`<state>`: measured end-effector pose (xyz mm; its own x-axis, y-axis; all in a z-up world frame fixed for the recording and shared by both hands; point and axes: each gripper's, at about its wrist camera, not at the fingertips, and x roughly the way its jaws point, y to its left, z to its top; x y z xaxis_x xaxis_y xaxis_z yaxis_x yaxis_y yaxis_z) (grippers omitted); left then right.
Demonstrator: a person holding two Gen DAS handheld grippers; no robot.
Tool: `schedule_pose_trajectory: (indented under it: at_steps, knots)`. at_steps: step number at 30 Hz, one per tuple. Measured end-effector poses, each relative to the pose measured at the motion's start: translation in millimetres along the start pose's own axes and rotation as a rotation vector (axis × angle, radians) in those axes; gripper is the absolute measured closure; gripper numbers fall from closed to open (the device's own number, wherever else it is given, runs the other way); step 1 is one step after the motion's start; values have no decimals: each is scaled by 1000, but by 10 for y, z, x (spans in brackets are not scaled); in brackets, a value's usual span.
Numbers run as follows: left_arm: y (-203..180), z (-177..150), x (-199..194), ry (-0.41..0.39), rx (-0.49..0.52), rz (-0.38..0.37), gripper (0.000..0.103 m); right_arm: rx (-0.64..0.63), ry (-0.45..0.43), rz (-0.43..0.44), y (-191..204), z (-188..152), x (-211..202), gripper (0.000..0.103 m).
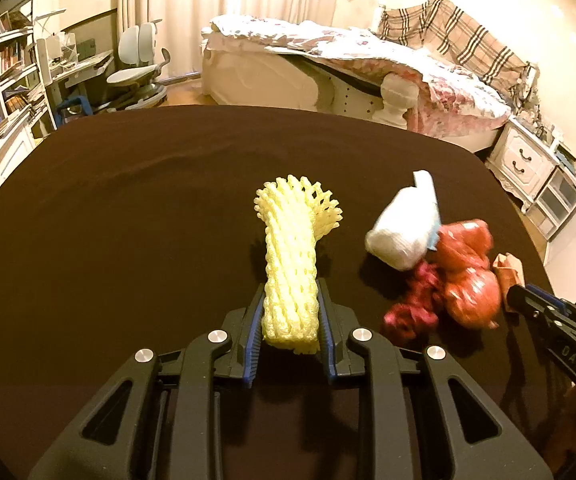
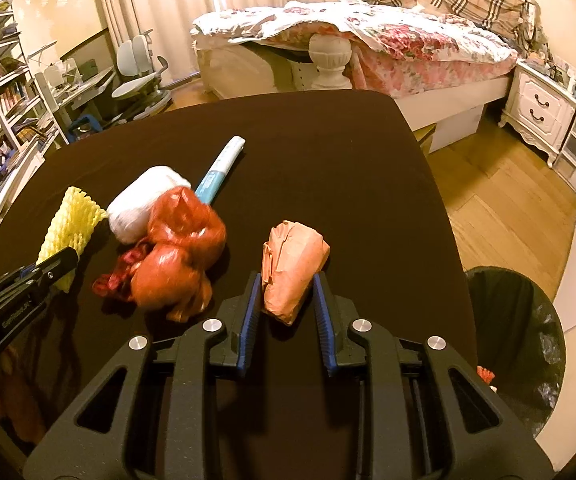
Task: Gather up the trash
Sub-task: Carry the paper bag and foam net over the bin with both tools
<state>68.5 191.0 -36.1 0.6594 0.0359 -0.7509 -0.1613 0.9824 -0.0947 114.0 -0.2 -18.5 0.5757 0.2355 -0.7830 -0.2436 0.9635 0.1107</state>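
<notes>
A yellow foam fruit net (image 1: 288,248) lies lengthwise on the dark tablecloth (image 1: 128,220), and my left gripper (image 1: 289,288) is shut on its near end. To its right sit a white wad (image 1: 399,232) and a crumpled red plastic bag (image 1: 467,280). In the right wrist view my right gripper (image 2: 286,280) is shut on a crumpled pinkish paper bag (image 2: 291,256). The red bag (image 2: 180,252), white wad (image 2: 144,208) and foam net (image 2: 68,220) lie to its left, with the left gripper (image 2: 64,260) on the net. A blue-and-white tube (image 2: 220,172) lies behind the red bag.
A bin with a black liner (image 2: 519,340) stands on the wooden floor beside the table's right edge, with some trash inside. A bed (image 2: 387,40), nightstand (image 2: 539,108), desk chair (image 1: 140,72) and bookshelves (image 1: 4,60) stand beyond the table.
</notes>
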Motion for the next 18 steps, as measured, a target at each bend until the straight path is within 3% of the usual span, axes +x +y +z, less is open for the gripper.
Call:
schedule_pose_trajectory:
  at_steps: [18]
  knots:
    - [-528, -326, -499, -57, 52, -68, 78, 19, -72, -18, -273, -476, -652, 78]
